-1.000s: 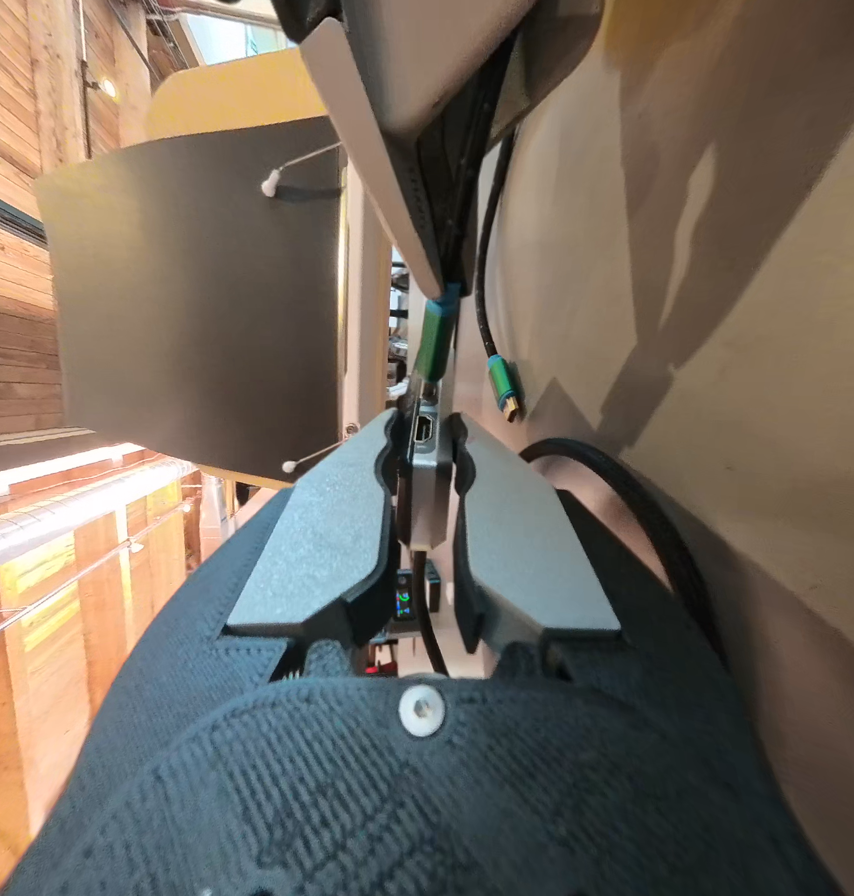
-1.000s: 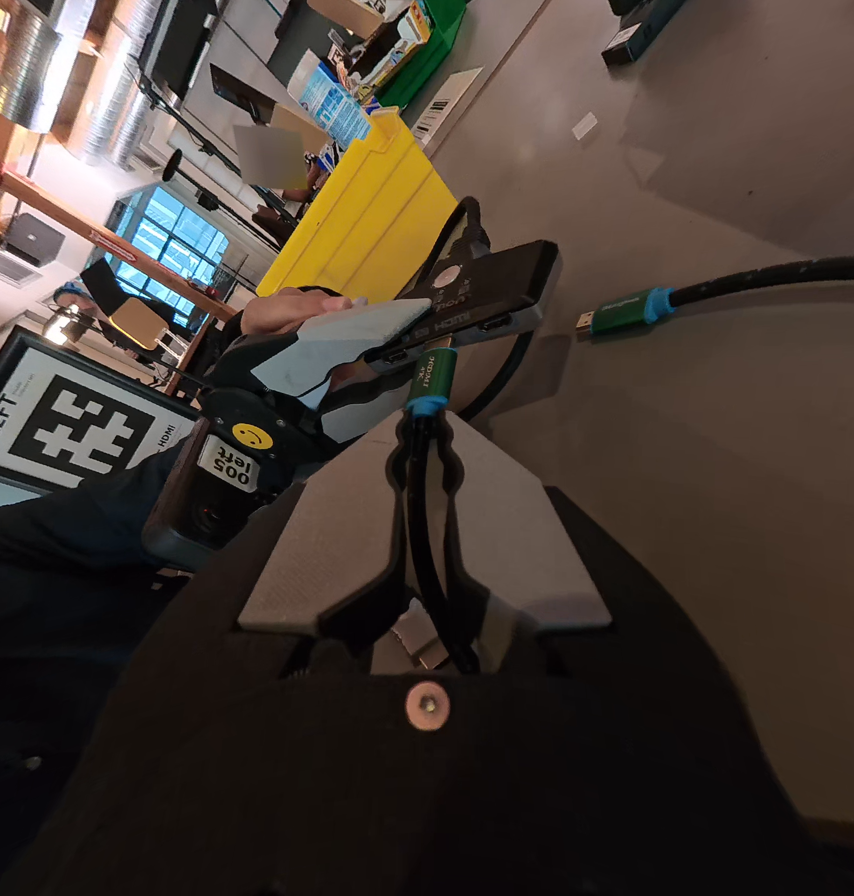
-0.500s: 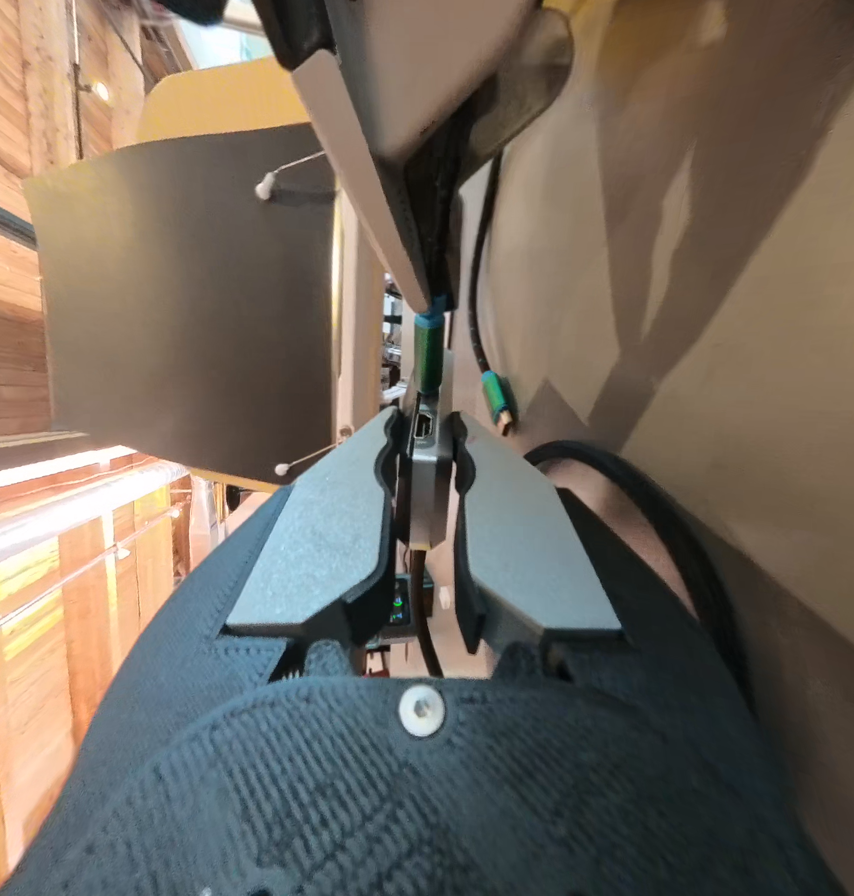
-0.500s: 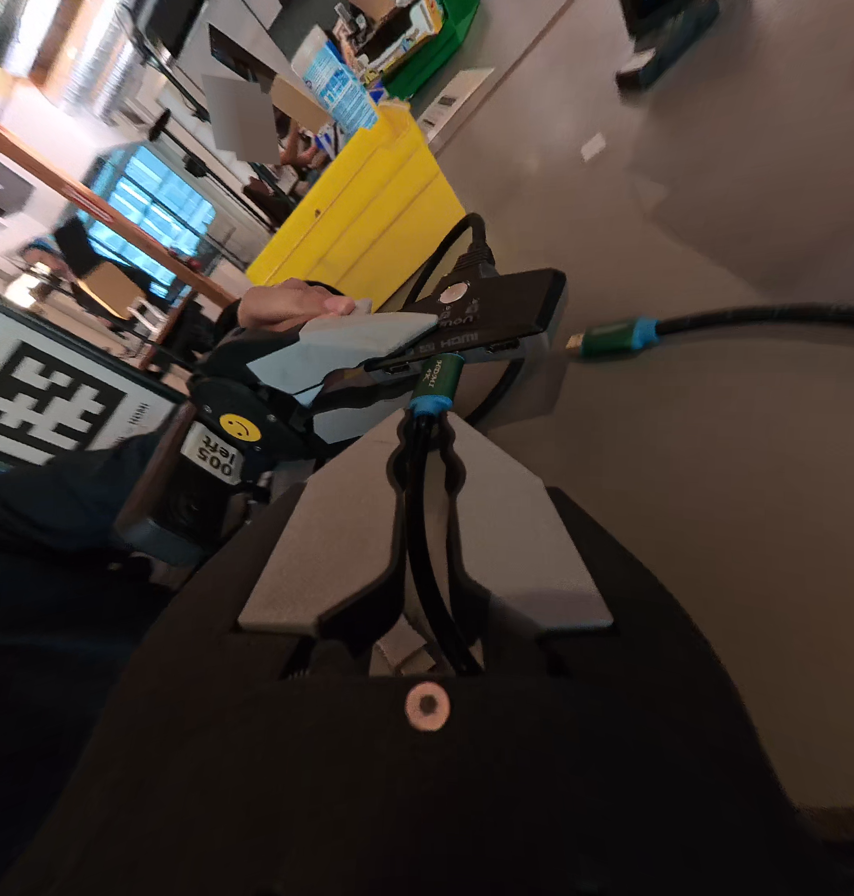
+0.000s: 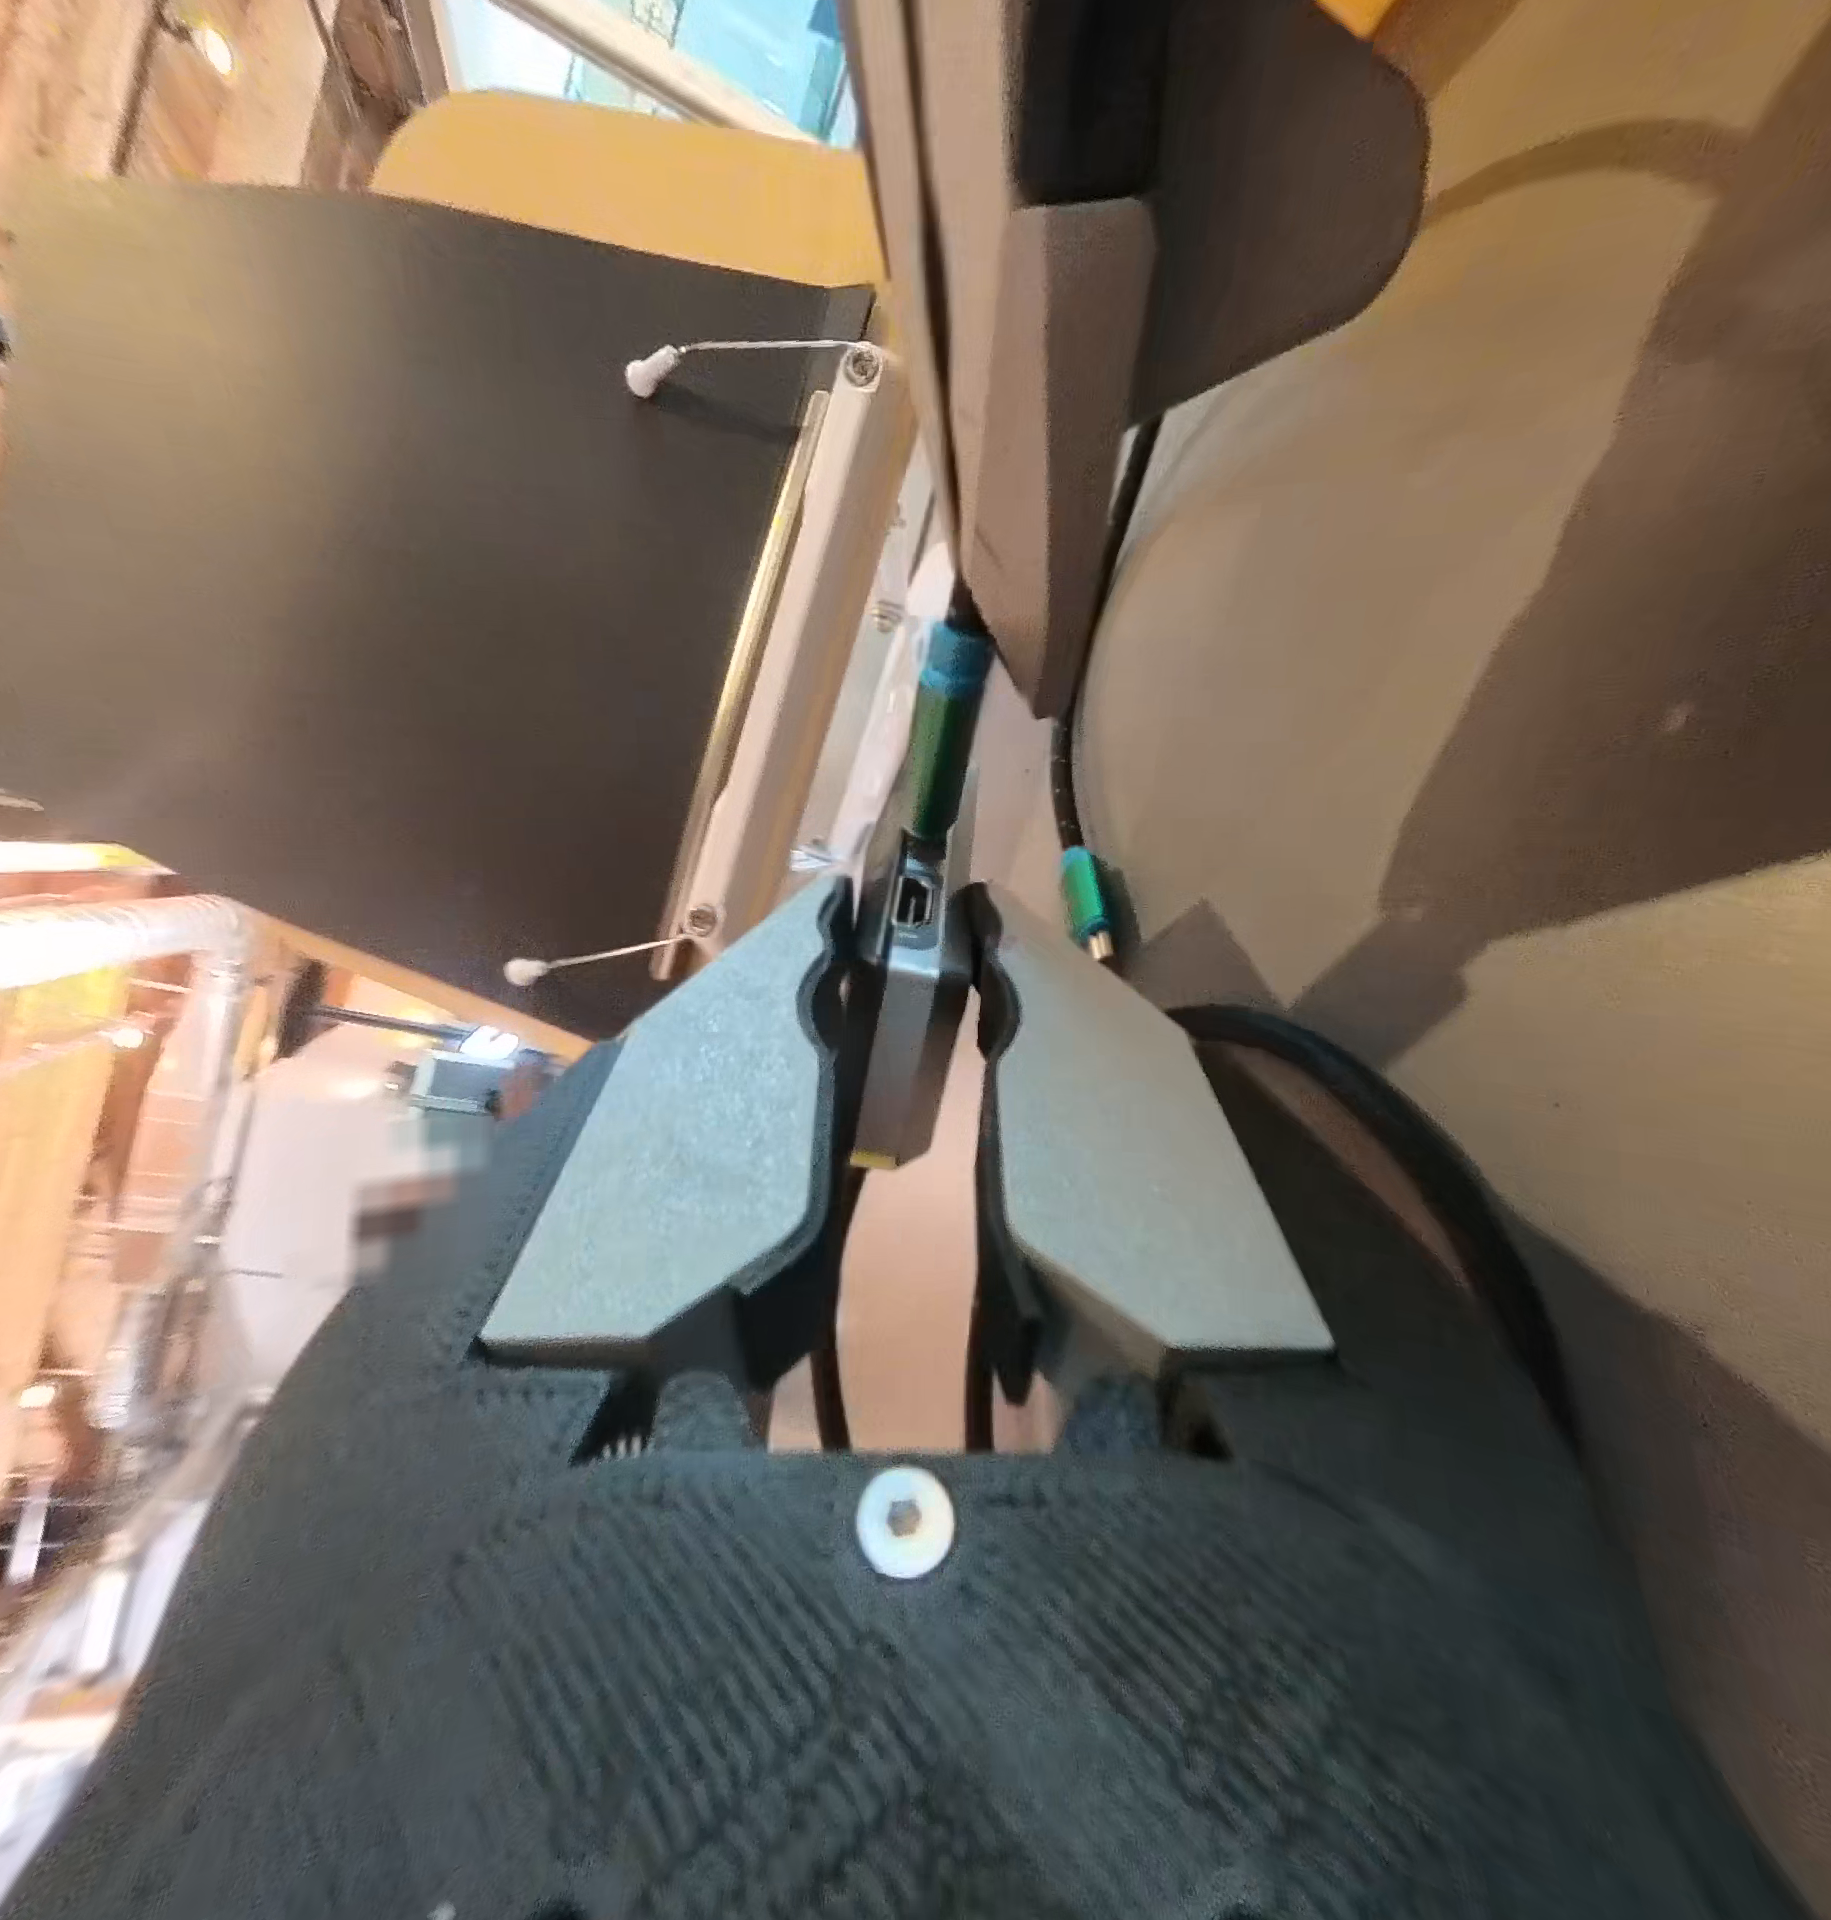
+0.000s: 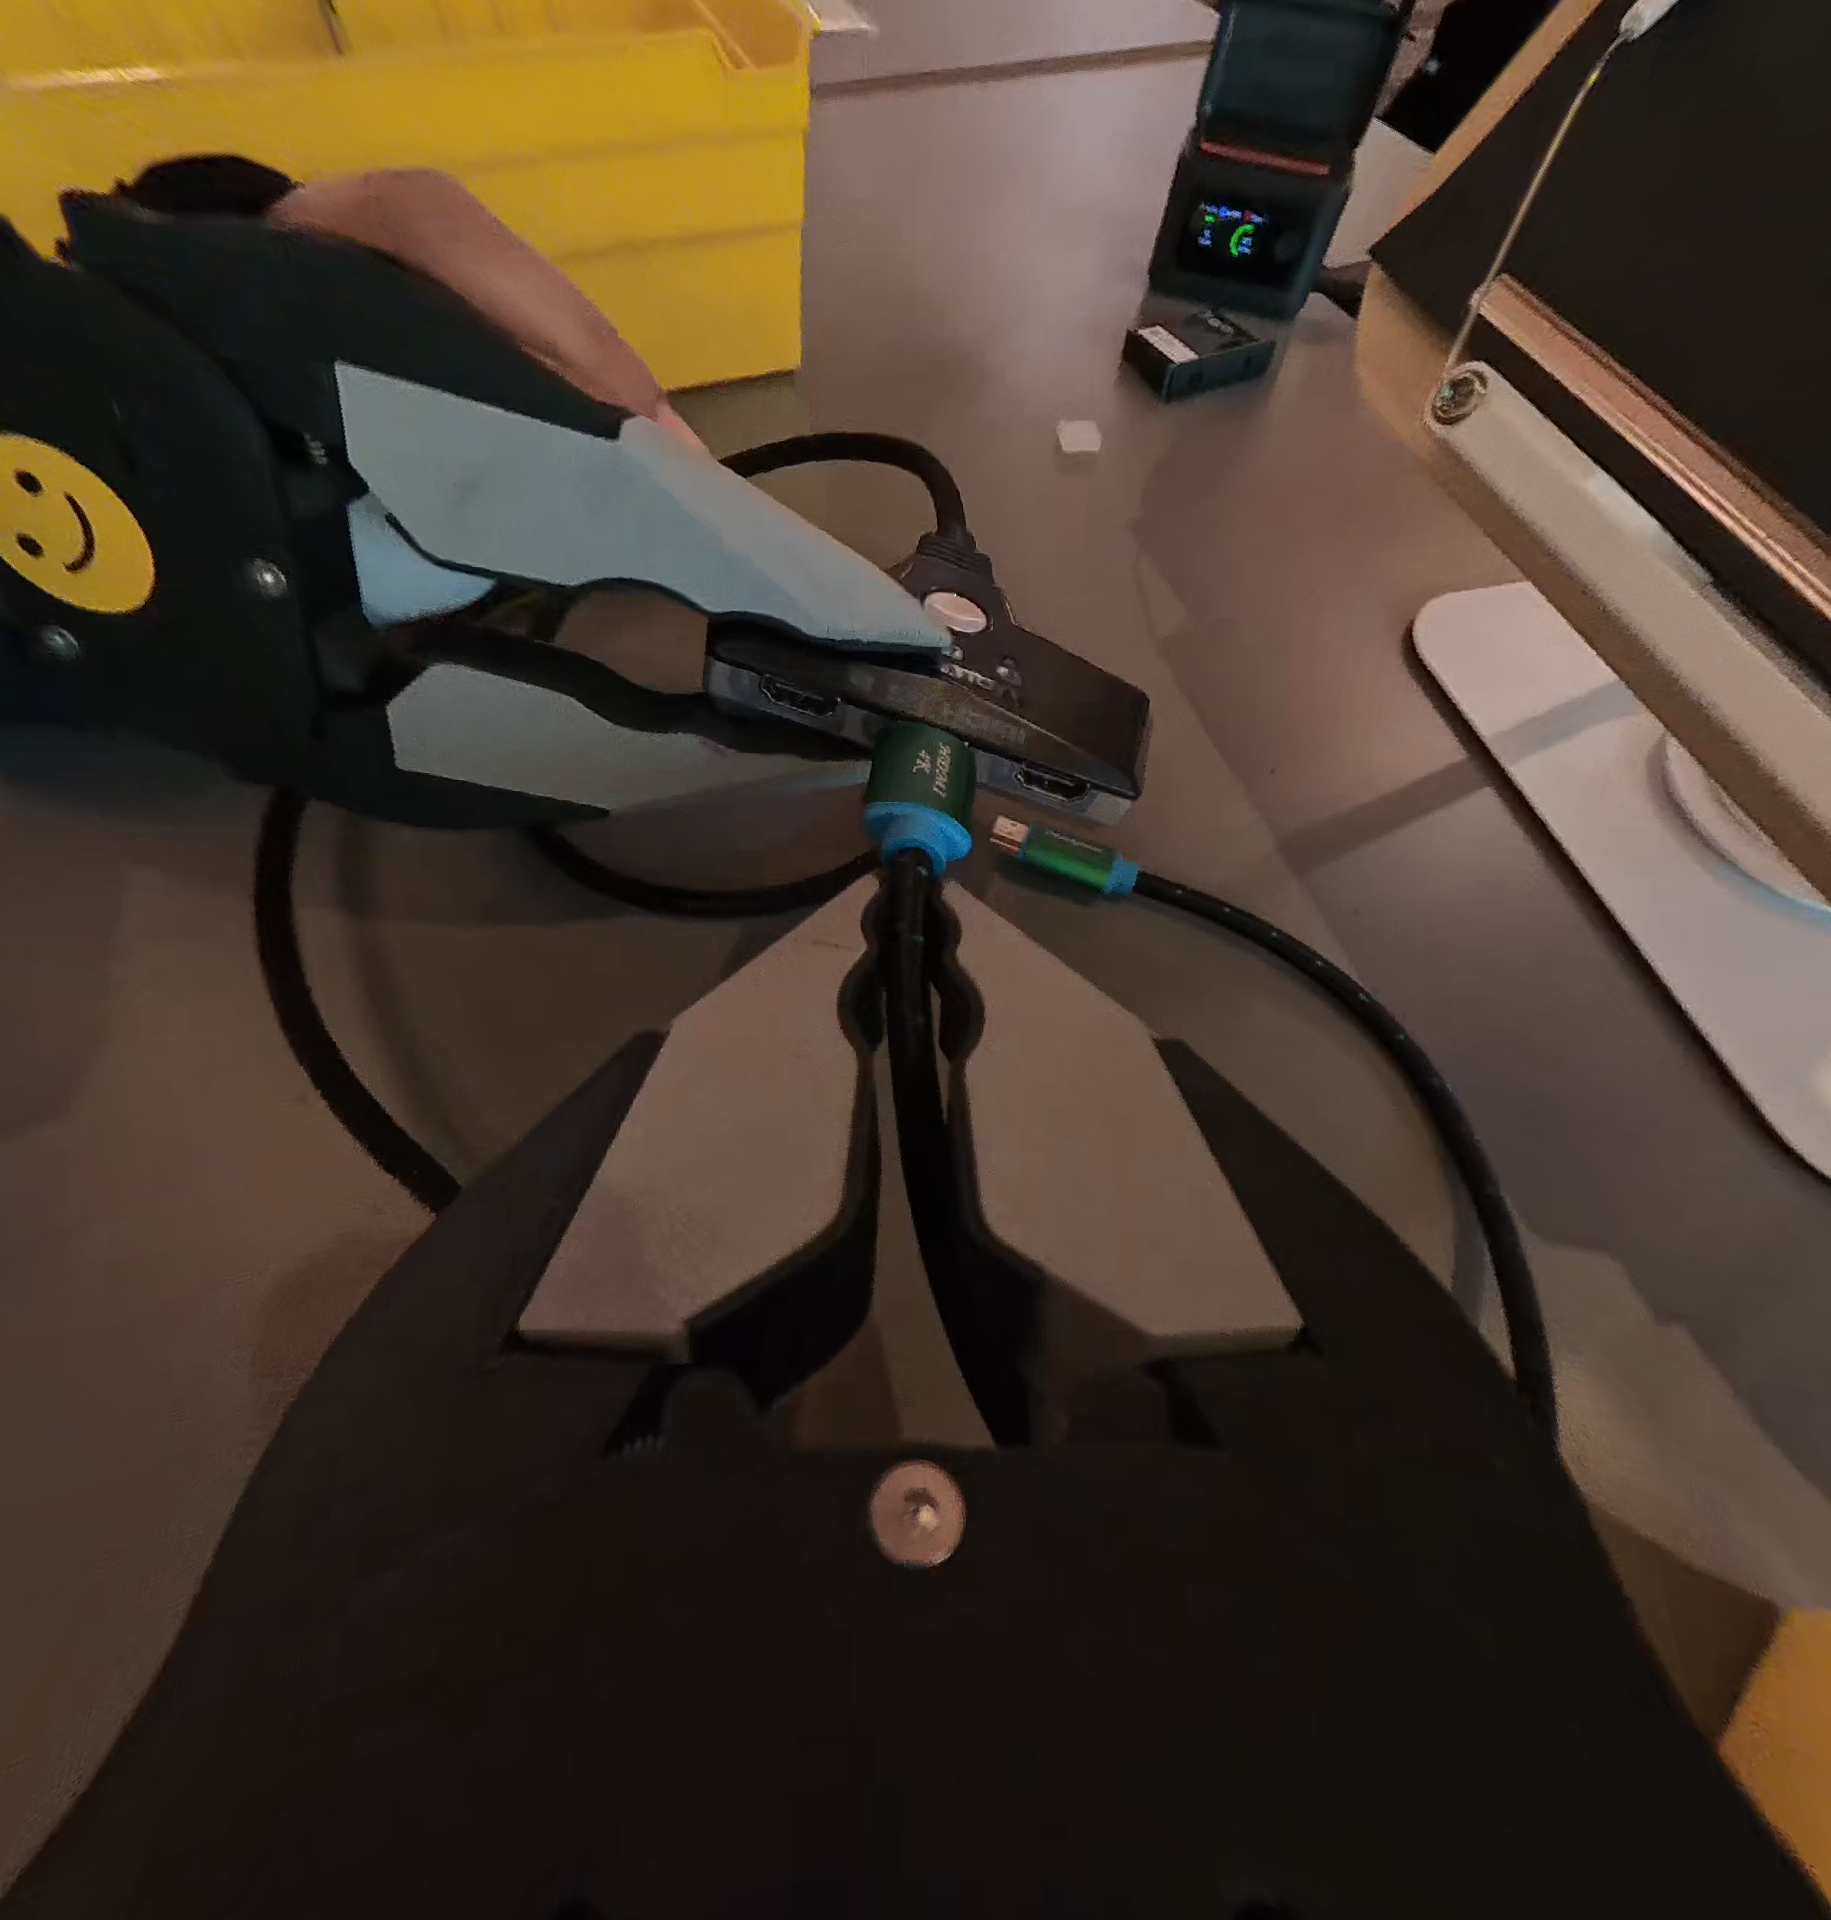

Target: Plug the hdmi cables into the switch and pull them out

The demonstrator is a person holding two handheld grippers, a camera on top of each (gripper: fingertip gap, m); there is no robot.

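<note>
The switch (image 6: 1004, 691) is held up off the counter (image 6: 1150, 1039), a flat dark box with its row of ports facing the right gripper (image 6: 906, 914). The left gripper (image 6: 880, 686) has its jaws pinching the switch by one end, top and bottom; in the left wrist view the same switch (image 5: 906, 997) sits edge-on between that gripper's fingers. A green plug (image 6: 916, 779) with a blue collar meets the middle port, and the right gripper's jaws are pressed together on its black cable (image 6: 916, 1039) just behind the collar. Whether the plug is fully seated cannot be told; most of its green shell shows outside the port. The ports on either side of it are empty. A second plug (image 6: 1062, 854), also green and blue, lies loose on the counter just beside the switch, its cable (image 6: 1410, 1049) curving back along the right. The step in hand looks like the first insertion. Next would be a straight push along the port's axis while the left gripper braces, then release and fetch the second plug. A yellow bin (image 6: 475, 156) stands behind.
</note>
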